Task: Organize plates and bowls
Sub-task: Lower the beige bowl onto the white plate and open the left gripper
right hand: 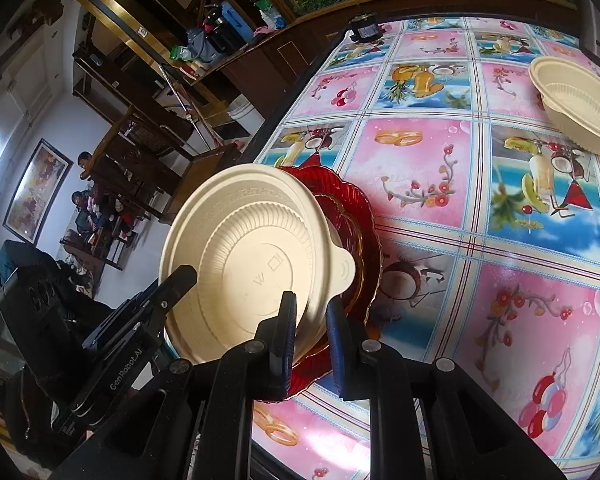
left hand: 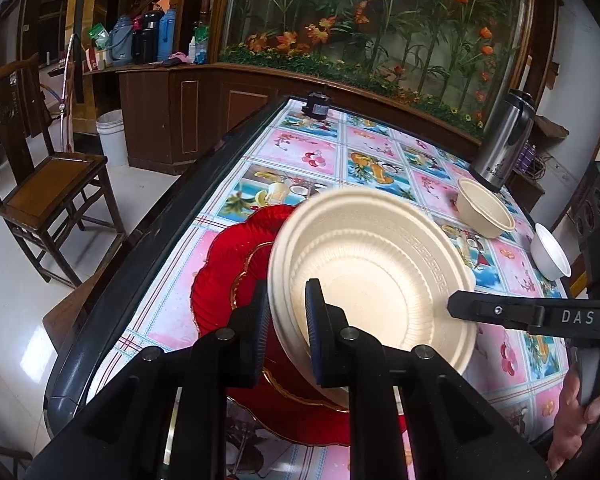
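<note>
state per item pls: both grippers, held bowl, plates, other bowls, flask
left gripper: shut on cream bowl's rim
right gripper: shut on cream bowl's opposite rim
cream bowl: lifted, tilted, above red plates
red plates: stacked flat on table
second cream bowl: upright on table
white bowl: upright, untouched
steel flask: standing, lid on

The bowl (left hand: 374, 276) you hold hides much of the red plate (left hand: 220, 280). Your right gripper (left hand: 458, 306) runs off the frame's edge. The flask's (left hand: 504, 148) label is unreadable.
</note>
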